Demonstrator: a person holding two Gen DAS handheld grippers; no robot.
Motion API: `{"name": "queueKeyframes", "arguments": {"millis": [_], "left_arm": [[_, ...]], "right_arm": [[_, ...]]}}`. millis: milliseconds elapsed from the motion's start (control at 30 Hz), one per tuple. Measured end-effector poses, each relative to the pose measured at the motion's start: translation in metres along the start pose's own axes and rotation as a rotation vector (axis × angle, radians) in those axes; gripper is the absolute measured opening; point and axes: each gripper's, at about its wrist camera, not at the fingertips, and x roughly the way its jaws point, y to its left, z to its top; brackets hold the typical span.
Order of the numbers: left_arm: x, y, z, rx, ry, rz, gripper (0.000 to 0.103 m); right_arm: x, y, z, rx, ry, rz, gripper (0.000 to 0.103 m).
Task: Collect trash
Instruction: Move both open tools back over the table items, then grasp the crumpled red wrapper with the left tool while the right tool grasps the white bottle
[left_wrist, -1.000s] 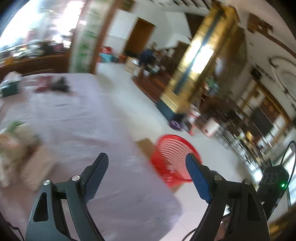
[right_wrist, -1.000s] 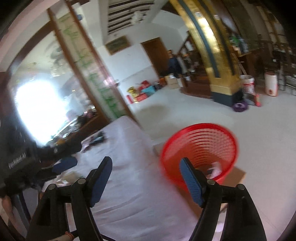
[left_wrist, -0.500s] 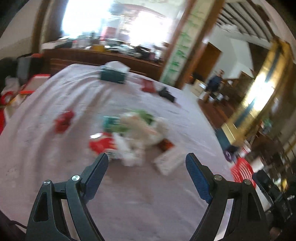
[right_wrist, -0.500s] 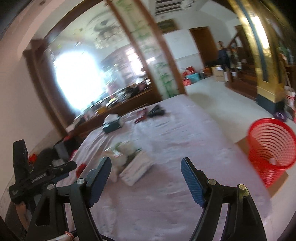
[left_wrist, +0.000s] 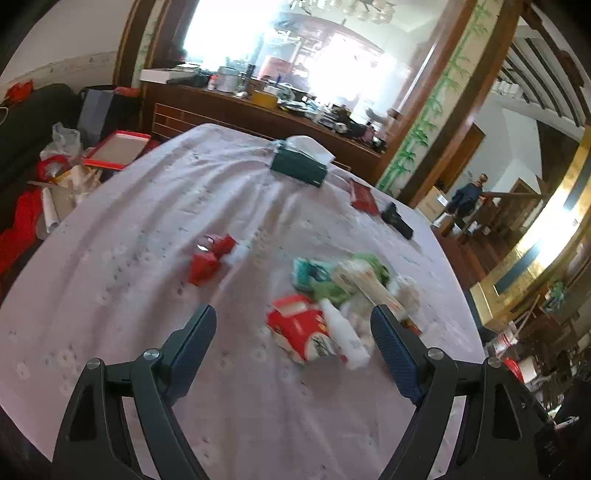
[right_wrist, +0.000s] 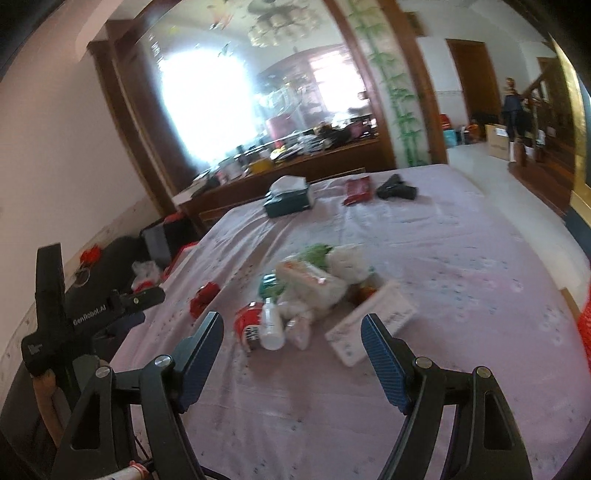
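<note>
Both grippers hang over the cloth-covered counter, aimed down at the trash pile near its middle. The left gripper has its jaws spread wide with nothing between the pads; the right gripper is the same, wide and empty.

The pile is a loose heap: a red wrapper, a small white bottle lying on its side, a flat white box and some green and white packaging (too blurred to say what exactly). A crumpled red scrap lies apart to the left. Only a sliver of the red basket shows, at the right edge of the right wrist view.

The step in hand looks like choosing a first piece. It would be best to take an outlying, rigid item: the right gripper is well placed for the white box, closing across its narrow side, while the left can pinch the red wrapper at a raised fold instead of scraping the cloth. Leave the tissue box alone.
</note>
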Motion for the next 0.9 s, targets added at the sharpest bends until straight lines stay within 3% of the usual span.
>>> {"name": "queueKeyframes", "arguments": {"millis": [200, 400, 700, 900], "left_arm": [[0.008, 0.025, 0.021, -0.02, -0.028, 0.067, 0.084], [0.032, 0.042, 0.038, 0.023, -0.024, 0.125, 0.084], [0.104, 0.057, 0.047, 0.081, 0.116, 0.126, 0.084], [0.136, 0.064, 0.046, 0.097, 0.156, 0.159, 0.084]], "right_arm": [[0.046, 0.014, 0.002, -0.025, 0.07, 0.046, 0.074], [0.093, 0.024, -0.002, -0.031, 0.15, 0.083, 0.068], [0.142, 0.025, -0.009, -0.019, 0.235, 0.101, 0.057], [0.162, 0.019, -0.016, -0.001, 0.284, 0.083, 0.05]]}}
